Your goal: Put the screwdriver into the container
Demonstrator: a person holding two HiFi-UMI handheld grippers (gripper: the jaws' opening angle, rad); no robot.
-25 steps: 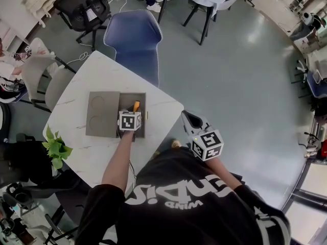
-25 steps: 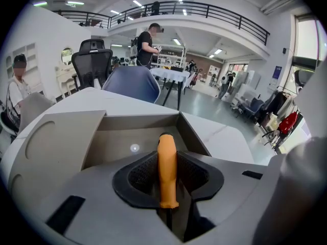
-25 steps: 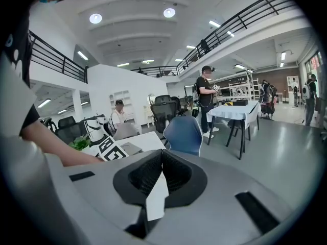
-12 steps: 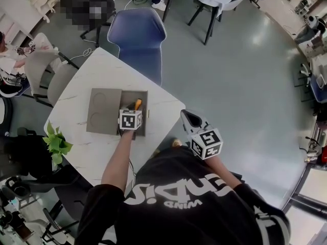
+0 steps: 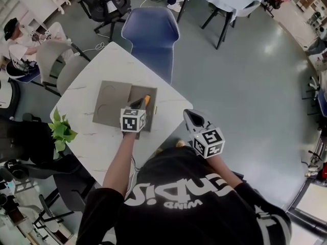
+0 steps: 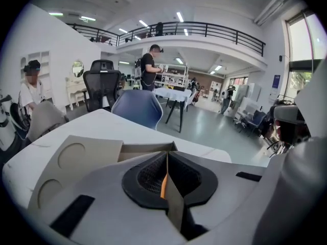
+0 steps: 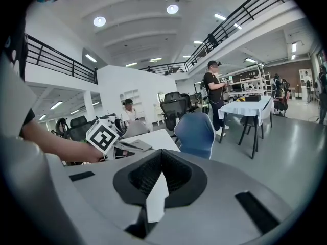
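The screwdriver point(image 5: 147, 100) lies inside the container point(image 5: 152, 122), with its orange handle toward the far wall. From these views, I judge the placing itself to be done.

Your left gripper point(image 5: 138, 105) hangs over the container's near half and points along the screwdriver. Its jaws are closing and have come almost together, with nothing pinched between them. In the left gripper view, a thin orange sliver shows through the slit. I read that as the handle lying beyond the jaws, not a grip on it. The jaws sit above the open compartment because that is where the tool had to be let go, clear of the walls.

The container's lid point(image 5: 110, 105) is folded flat to the left of the compartment, which keeps the opening free for a drop from above.

Your right gripper point(image 5: 190, 115) waits off the worktop point(image 5: 102, 70), well to the right of the container. Its jaws are pressed together and empty. This job needs only 1 gripper, so parking it there keeps it out of the left arm's path.
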